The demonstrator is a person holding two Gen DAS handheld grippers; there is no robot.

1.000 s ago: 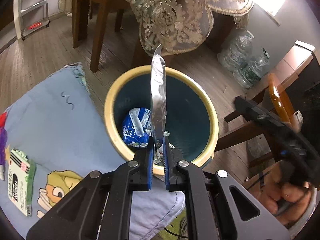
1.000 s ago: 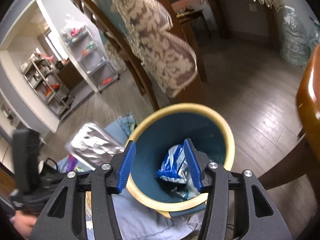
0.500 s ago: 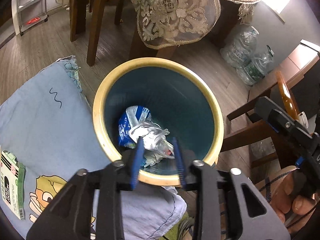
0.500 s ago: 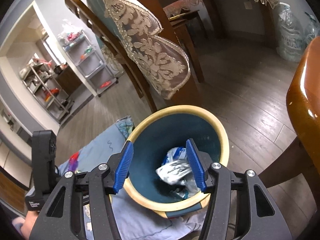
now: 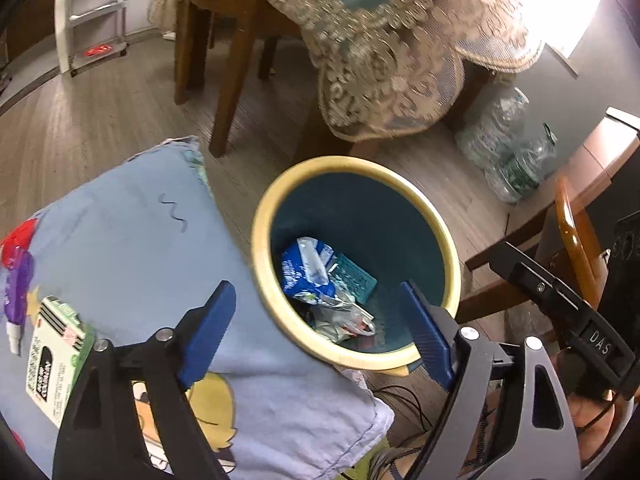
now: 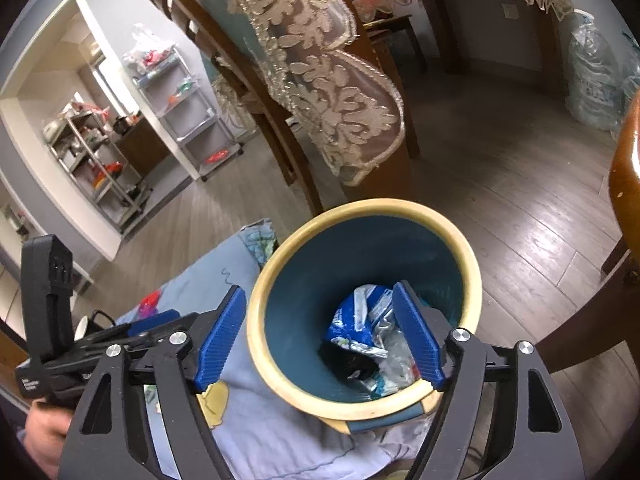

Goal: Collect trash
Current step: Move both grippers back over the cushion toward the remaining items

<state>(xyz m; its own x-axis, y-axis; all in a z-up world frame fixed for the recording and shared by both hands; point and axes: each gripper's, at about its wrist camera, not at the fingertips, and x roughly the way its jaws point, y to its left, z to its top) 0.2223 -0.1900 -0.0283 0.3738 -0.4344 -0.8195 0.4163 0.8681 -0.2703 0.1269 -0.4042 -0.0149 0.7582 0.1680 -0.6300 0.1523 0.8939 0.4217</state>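
**Both grippers empty over the bin**

We hold our left gripper (image 5: 316, 332) above the near rim of the round waste bin (image 5: 448, 240), its blue jaws spread wide after just opening, with nothing between them. Our right gripper (image 6: 320, 336) hangs over the same bin, its jaws also just widened and empty.

The trash lies at the bottom of the bin: a blue and white wrapper (image 5: 304, 272) with its long axis running roughly from the near rim toward the far one, and a crumpled silver foil wrapper (image 5: 344, 320) just beside it on the near side, too balled up to show any clear direction.

The bin stands against a blue cartoon-print cloth (image 5: 132, 248), where a green and white packet (image 5: 52, 360) lies flat, well apart from the bin.
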